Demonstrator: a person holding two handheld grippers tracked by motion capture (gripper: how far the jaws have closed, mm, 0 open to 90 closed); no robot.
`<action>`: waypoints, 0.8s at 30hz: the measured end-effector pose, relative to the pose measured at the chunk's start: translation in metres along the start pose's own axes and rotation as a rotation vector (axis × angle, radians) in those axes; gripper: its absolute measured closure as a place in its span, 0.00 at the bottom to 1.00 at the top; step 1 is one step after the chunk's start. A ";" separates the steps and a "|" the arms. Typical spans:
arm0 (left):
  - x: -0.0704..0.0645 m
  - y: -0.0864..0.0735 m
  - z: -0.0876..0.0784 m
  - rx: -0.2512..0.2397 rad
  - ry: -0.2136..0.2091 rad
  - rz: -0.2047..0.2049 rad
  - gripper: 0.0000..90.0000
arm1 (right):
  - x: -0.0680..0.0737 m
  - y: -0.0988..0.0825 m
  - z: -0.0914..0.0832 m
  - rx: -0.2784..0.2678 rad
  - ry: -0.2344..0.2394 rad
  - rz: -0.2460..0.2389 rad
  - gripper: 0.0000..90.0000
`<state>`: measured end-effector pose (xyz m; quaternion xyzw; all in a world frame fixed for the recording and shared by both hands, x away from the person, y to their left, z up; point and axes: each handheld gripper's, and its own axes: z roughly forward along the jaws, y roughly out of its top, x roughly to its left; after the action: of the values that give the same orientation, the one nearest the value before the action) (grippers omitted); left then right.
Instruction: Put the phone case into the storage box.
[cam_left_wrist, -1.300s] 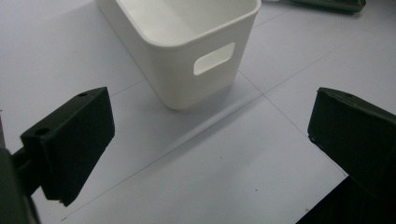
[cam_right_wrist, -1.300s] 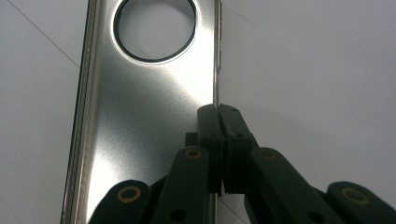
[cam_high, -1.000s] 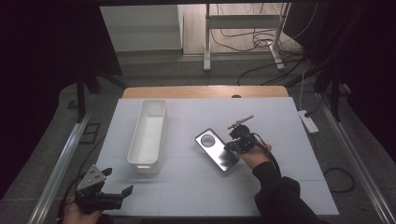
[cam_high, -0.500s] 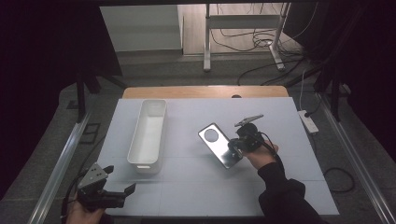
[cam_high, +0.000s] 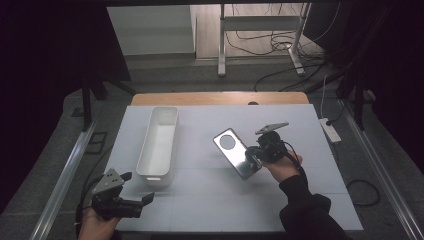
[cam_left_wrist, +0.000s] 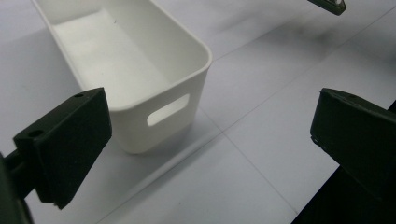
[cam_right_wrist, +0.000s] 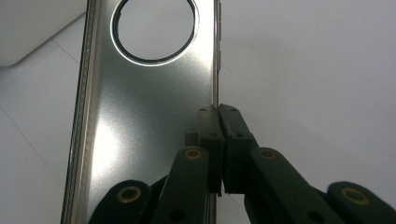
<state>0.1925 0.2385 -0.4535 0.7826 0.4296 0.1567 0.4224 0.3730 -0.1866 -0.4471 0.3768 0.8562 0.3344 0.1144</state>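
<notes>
Transport step is judged to be in hand: the phone case (cam_high: 236, 153) is pinched by its side edge in the closed right gripper (cam_high: 254, 156), above the table (cam_high: 310, 200). Left gripper (cam_high: 137, 187) is held wide open, empty, near the white bin (cam_high: 159, 145). Next, placement into the bin is probably required.
</notes>
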 end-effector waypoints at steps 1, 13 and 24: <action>0.000 0.000 0.000 0.000 0.000 0.000 0.00 | 0.000 0.000 -0.001 -0.001 -0.001 0.003 0.98; -0.001 0.024 0.019 -0.001 -0.021 0.038 0.00 | 0.002 0.003 -0.009 -0.033 0.007 0.001 0.98; -0.005 0.048 0.045 -0.006 -0.054 0.076 0.00 | 0.001 0.003 -0.014 -0.048 0.002 0.007 0.98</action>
<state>0.2426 0.1976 -0.4413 0.8011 0.3875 0.1528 0.4299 0.3682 -0.1912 -0.4344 0.3766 0.8468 0.3555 0.1214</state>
